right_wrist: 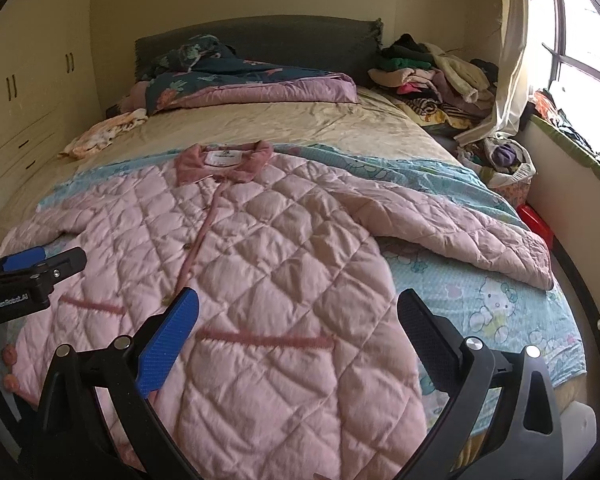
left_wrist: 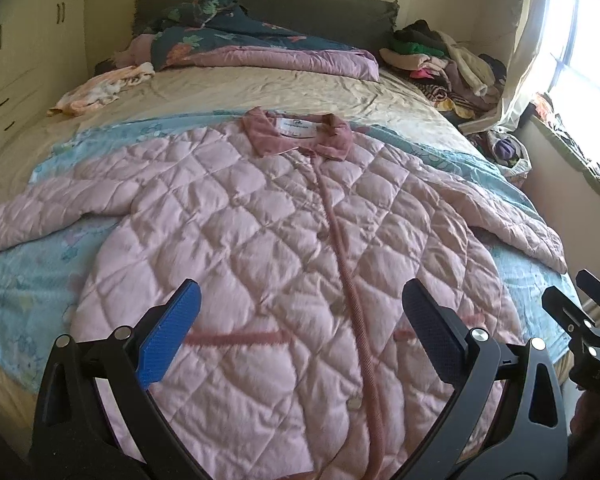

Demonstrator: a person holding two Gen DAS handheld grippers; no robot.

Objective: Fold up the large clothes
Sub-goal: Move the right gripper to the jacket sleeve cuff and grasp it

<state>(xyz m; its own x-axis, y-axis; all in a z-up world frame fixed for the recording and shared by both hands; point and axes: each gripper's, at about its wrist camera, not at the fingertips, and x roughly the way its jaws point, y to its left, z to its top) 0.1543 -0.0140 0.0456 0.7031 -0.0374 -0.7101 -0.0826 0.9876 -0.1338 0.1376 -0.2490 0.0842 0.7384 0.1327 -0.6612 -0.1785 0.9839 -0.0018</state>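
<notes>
A large pink quilted jacket (left_wrist: 284,240) lies flat and face up on the bed, collar (left_wrist: 296,132) at the far end, both sleeves spread out to the sides. It also shows in the right wrist view (right_wrist: 260,264). My left gripper (left_wrist: 300,300) is open and empty, held above the jacket's lower front. My right gripper (right_wrist: 300,312) is open and empty, above the jacket's lower right side. The right gripper shows at the right edge of the left wrist view (left_wrist: 580,300); the left gripper shows at the left edge of the right wrist view (right_wrist: 40,260).
The jacket rests on a light blue cartoon sheet (right_wrist: 500,304) over a beige bedspread (left_wrist: 260,88). A folded floral quilt (left_wrist: 260,48) lies by the headboard. A pile of clothes (left_wrist: 444,60) sits at the far right. Wardrobes (left_wrist: 20,60) stand left, a window (left_wrist: 580,60) right.
</notes>
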